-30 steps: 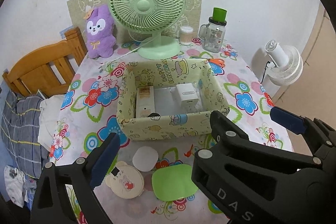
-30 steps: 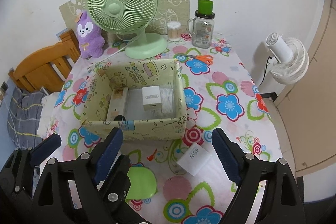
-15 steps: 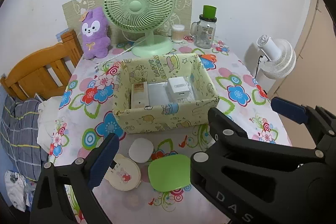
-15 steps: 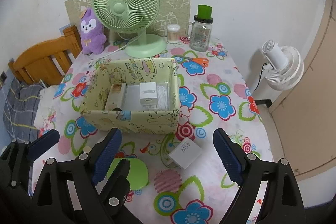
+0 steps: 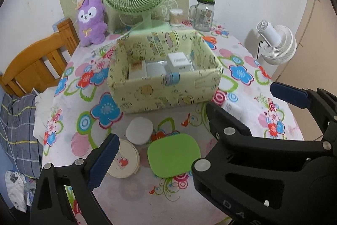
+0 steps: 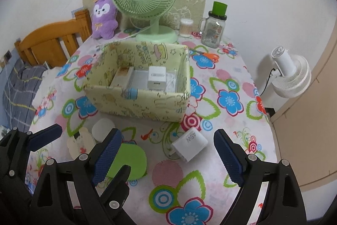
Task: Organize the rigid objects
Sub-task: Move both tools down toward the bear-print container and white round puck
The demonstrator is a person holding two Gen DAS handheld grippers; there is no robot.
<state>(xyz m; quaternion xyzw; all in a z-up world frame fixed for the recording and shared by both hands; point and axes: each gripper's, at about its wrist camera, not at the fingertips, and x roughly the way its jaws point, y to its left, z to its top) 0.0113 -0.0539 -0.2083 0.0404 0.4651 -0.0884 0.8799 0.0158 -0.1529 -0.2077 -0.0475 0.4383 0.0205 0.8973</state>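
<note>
Your left gripper (image 5: 193,119) and right gripper (image 6: 168,151) both spread wide, empty. Yellow box (image 6: 134,102) holds white charger (image 6: 157,77), tan pkg (image 6: 122,76), clear tray. Second charger (image 6: 189,147) lies on tablecloth (image 6: 231,81), between your right gripper's fingers, near box front.

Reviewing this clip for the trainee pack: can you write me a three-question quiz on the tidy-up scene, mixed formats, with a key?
1. True or false: the white charger marked 45W lies inside the yellow box.
2. Which item lies nearest the right gripper? A) white charger B) orange scissors C) glass jar
3. Fill in: the flat green lid lies on the table in front of the ____.

Key
1. False: it lies on the floral tablecloth, outside the box.
2. A
3. box
</note>
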